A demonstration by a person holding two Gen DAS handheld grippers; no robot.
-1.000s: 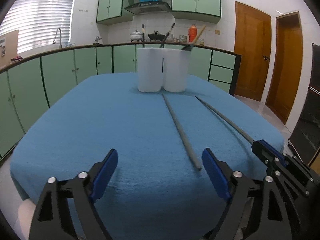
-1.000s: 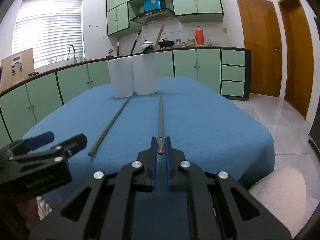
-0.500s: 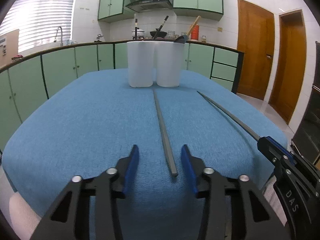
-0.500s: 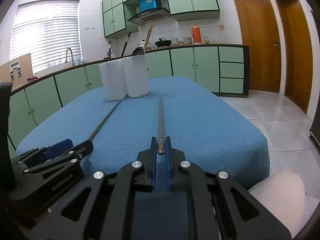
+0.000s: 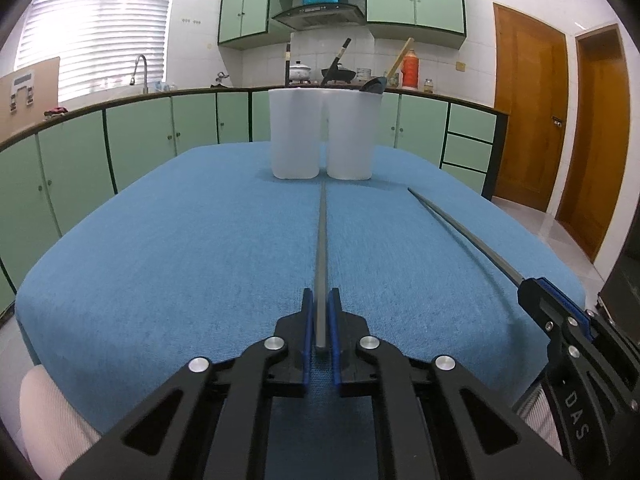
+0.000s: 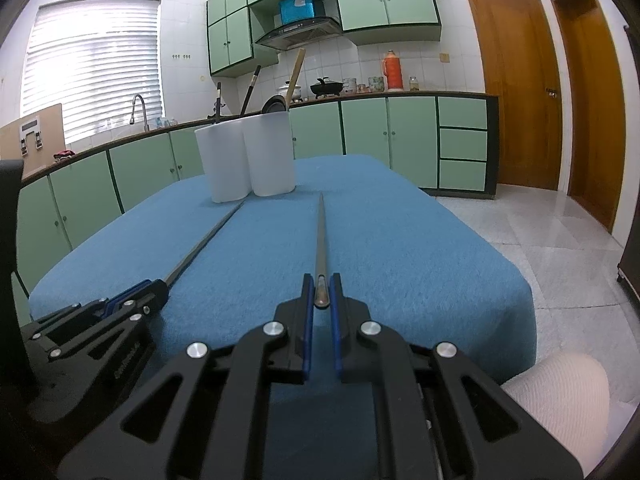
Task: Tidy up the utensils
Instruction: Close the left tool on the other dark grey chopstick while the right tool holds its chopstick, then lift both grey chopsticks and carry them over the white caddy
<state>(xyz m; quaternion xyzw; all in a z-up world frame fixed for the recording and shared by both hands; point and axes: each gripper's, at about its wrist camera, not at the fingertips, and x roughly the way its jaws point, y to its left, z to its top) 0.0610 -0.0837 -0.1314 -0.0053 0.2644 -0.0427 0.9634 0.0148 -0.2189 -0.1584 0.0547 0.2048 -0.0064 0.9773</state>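
Two long grey chopsticks lie on the blue tablecloth, pointing at two white holders. My left gripper (image 5: 321,304) is shut on the near end of the left chopstick (image 5: 321,248), which also shows in the right wrist view (image 6: 204,240). My right gripper (image 6: 321,292) is shut on the near end of the right chopstick (image 6: 320,240), seen at the right in the left wrist view (image 5: 460,232). The left holder (image 5: 295,134) and right holder (image 5: 352,136) stand side by side at the far end with several utensils in them.
The blue-covered table (image 5: 180,260) drops off at its edges on all sides. Green cabinets (image 5: 120,140) run behind and to the left. Tiled floor (image 6: 540,220) and wooden doors (image 6: 516,88) lie to the right.
My left gripper has moved forward over the left chopstick's end and closed on it. My right gripper stays shut on the right chopstick, and its view has shifted slightly.
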